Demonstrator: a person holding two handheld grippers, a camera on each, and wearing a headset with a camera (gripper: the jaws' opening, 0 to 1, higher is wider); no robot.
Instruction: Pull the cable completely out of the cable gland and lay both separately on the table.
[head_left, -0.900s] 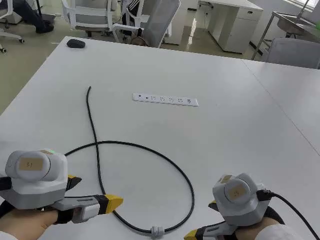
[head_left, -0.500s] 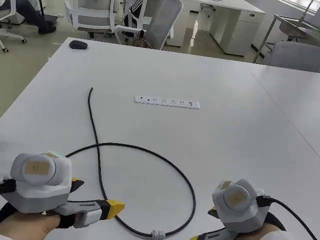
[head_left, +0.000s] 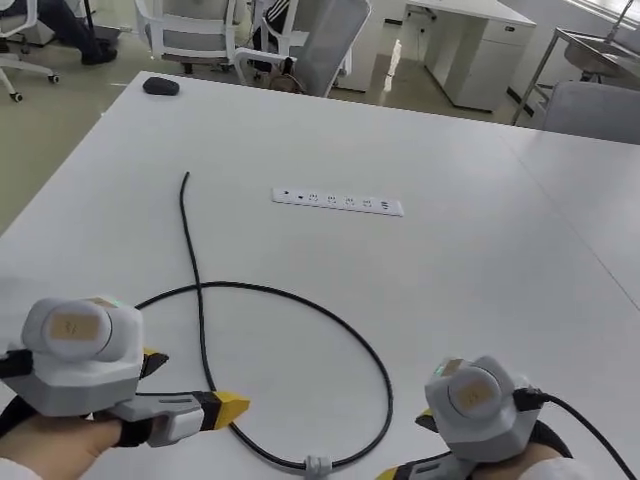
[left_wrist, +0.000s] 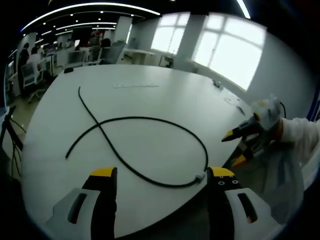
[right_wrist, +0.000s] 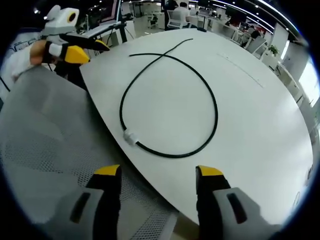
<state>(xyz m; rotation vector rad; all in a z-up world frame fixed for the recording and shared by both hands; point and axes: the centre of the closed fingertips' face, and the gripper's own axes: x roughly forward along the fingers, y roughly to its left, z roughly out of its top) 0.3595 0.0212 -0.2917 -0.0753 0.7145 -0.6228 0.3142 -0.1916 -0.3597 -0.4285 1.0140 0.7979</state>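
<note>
Hardly anything has moved: the left gripper (left_wrist: 161, 172) and right gripper (right_wrist: 157, 171) hang about where they were, just off the near edge of the white table (head_left: 480, 250), and the slight shift of the scene is the headset's own. Both have their jaws spread wide, holding nothing. The black cable (head_left: 300, 296) lies in a loop that crosses itself. The pale cable gland (head_left: 317, 465) is threaded on it at the near edge, between the two grippers (handy for both). That placing likely suits one gripper pinning the gland while the other draws the cable out.
</note>
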